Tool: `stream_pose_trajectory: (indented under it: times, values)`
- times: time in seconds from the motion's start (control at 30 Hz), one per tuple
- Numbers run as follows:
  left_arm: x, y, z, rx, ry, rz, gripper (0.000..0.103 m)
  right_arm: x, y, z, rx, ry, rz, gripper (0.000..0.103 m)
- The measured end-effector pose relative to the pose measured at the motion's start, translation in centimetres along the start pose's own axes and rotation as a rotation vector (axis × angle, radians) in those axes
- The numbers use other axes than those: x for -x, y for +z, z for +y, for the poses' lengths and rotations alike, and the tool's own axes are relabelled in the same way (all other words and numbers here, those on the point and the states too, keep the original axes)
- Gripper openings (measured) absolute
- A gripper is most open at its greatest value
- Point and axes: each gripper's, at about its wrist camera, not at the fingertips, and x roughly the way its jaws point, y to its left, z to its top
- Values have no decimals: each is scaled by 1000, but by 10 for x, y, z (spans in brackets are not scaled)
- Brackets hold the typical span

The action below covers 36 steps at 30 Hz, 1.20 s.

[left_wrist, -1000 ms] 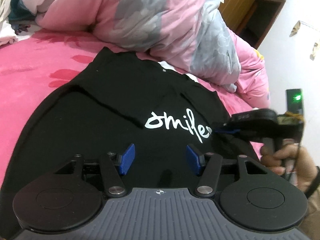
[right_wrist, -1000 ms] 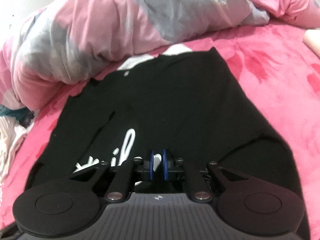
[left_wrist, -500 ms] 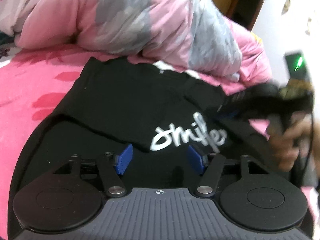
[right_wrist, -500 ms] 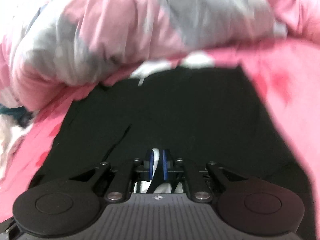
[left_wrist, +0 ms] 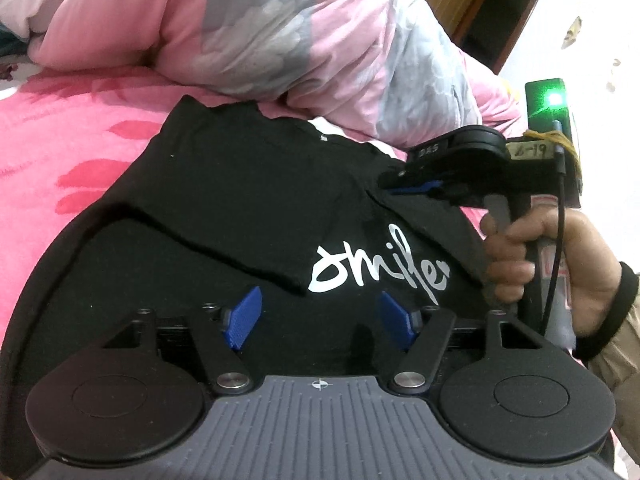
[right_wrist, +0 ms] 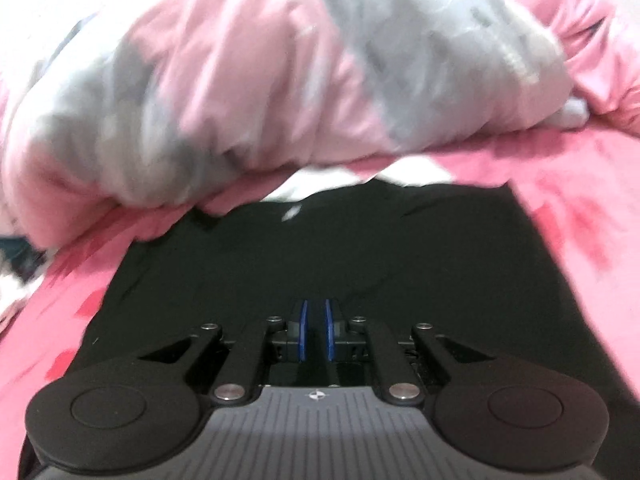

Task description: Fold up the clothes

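A black T-shirt (left_wrist: 240, 200) with white script print (left_wrist: 376, 276) lies on the pink bed sheet (left_wrist: 60, 140), its left part folded over the chest. My left gripper (left_wrist: 320, 320) hovers low over the hem end. Its jaws are opening and the blue pads press on nothing. At the right, a hand (left_wrist: 560, 260) holds my right gripper (left_wrist: 412, 189), shut on the shirt's right edge and holding a fold of it raised. In the blurred right wrist view, the right gripper (right_wrist: 316, 330) has its pads almost together over the black shirt (right_wrist: 400, 260).
A bulky pink and grey quilt (left_wrist: 240, 32) is heaped just beyond the collar and fills the top of the right wrist view (right_wrist: 280, 80). A wooden cabinet (left_wrist: 480, 8) stands against the white wall at the far right. Pink sheet (right_wrist: 580, 220) flanks the shirt.
My right gripper has moved away from the hem toward the quilt, drawing the shirt's right edge with it. The left jaws have spread a little wider. The left gripper has shifted slightly.
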Motion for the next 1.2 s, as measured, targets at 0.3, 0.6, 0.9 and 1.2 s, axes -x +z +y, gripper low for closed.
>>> stream_pose_trajectory:
  times: [0.3, 0.6, 0.9, 1.2]
  values:
    - [0, 1, 5, 36, -16, 1, 67, -20, -2, 1, -60, 86, 11, 9]
    - [3, 0, 6, 50, -20, -1, 68, -47, 3, 18, -93, 218, 82, 9]
    - [18, 4, 13, 98, -3, -40, 68, -44, 14, 5, -236, 273, 48, 7]
    - [23, 19, 54, 190, 115, -93, 71, -101, 26, 86, -50, 404, 235, 8]
